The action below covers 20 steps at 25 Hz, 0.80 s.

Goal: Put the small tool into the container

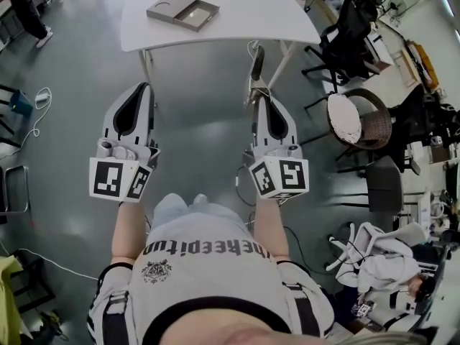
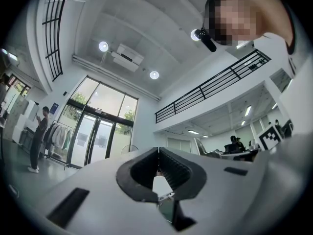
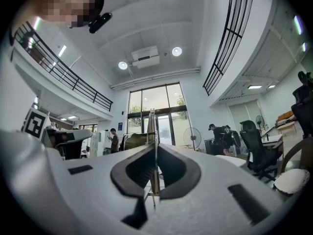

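Tool (image 3: 152, 126) between right gripper (image 3: 155, 150) fingers (image 3: 179, 168)

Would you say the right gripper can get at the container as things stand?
Probably not yet: the right gripper, shut on the small tool, is over floor short of the table; nothing blocks the container.

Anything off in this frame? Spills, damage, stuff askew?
Nothing spilled or broken. The container sits skewed on the table, and its tray looks slid partly out. The right gripper is shut on the small tool, not yet at the table.
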{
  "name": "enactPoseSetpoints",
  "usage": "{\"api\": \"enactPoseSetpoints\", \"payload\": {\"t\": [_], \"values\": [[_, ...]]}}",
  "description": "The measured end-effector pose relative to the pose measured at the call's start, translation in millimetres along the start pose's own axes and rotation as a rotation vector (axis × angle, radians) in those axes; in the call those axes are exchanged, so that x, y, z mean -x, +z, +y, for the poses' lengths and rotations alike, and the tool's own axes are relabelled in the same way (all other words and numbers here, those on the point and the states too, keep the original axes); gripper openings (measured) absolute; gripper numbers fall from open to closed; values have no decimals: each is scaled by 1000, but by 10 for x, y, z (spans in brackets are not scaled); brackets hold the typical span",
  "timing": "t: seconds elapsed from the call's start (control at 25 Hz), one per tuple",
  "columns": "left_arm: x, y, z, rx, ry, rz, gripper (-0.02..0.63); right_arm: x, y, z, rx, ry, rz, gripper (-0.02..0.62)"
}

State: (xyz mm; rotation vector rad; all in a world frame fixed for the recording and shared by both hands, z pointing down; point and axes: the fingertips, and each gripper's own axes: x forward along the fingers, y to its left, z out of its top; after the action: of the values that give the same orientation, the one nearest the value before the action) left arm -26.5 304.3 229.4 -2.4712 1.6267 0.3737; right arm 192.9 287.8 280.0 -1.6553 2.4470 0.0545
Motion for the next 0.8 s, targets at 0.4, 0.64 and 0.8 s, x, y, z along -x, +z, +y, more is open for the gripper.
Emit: {"api": "enactPoseSetpoints", "payload": {"t": [0.4,0.64,0.8], "values": [[-353,-166,-50,4,-30,11,9,-260,-98,-195,-45,12,-16,5],[-763,-353,187,17,-47,17,9,-698,-192,-309,-34,1,-9,5],[-1109,-439,450,15,-60,13,9,-1122,-253,-406,-32,-20,-17,5]]}}
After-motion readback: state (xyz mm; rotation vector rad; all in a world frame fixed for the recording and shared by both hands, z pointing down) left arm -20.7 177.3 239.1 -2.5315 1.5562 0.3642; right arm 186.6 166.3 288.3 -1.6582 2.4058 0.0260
